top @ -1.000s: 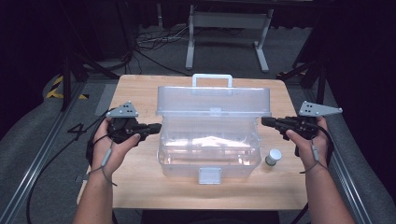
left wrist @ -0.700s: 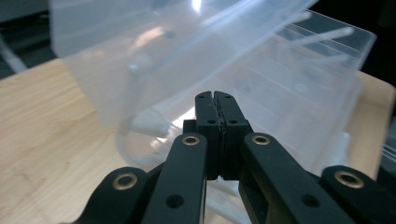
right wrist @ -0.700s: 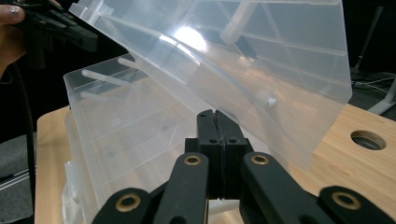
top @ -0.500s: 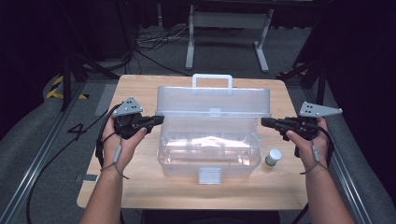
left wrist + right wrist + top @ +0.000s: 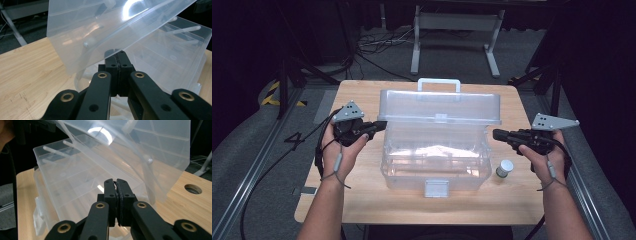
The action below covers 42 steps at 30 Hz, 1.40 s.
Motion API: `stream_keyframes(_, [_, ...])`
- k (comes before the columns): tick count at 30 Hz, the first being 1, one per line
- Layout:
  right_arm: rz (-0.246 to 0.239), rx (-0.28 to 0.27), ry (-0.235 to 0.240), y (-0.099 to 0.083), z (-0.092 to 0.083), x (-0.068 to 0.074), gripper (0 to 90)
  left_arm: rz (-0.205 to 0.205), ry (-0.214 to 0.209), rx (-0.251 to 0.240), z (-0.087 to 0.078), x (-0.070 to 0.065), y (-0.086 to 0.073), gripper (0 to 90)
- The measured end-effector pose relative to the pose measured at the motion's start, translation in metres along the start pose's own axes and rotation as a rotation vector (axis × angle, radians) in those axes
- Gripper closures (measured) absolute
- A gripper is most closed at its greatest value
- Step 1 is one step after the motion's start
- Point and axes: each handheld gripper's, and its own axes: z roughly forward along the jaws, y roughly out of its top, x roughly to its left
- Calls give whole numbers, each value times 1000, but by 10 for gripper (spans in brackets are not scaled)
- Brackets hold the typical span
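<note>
Clear plastic box [image 5: 437, 150] mid-table, lid [image 5: 439, 107] propped half up. Left gripper [image 5: 379, 125] closed, empty, tips just under lid's left edge; right gripper [image 5: 498, 134] closed, empty, beside box's right wall.

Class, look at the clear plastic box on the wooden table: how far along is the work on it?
Done: the clear plastic box has its hinged lid raised. In hand: the left gripper sits shut at the lid's left edge; the right gripper, shut and empty, hovers right of it. Left, probably: the small white-capped bottle stands outside on the wooden table.
</note>
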Motion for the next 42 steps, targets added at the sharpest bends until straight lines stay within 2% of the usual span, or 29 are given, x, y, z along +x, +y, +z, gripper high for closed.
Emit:
stream_keyframes(10, [-8, -8, -70, -2, -12, 5, 805, -1, -11, -7, 1, 2, 3, 900])
stream_keyframes(20, [-10, -37, -159, 1, -5, 8, 558, -8, -22, -13, 2, 6, 6, 900])
stream_keyframes(27, [-20, -37, -206, 9, 4, 10, 529, -5, -30, -16, 3, 8, 8, 900])
stream_keyframes(35, [-1, -56, -289, 19, 14, 4, 504, 2, -37, -16, 6, 9, 10, 899])
stream_keyframes(42, [13, -72, -325, 23, 21, 2, 493, 5, -35, -13, 8, 8, 11, 899])
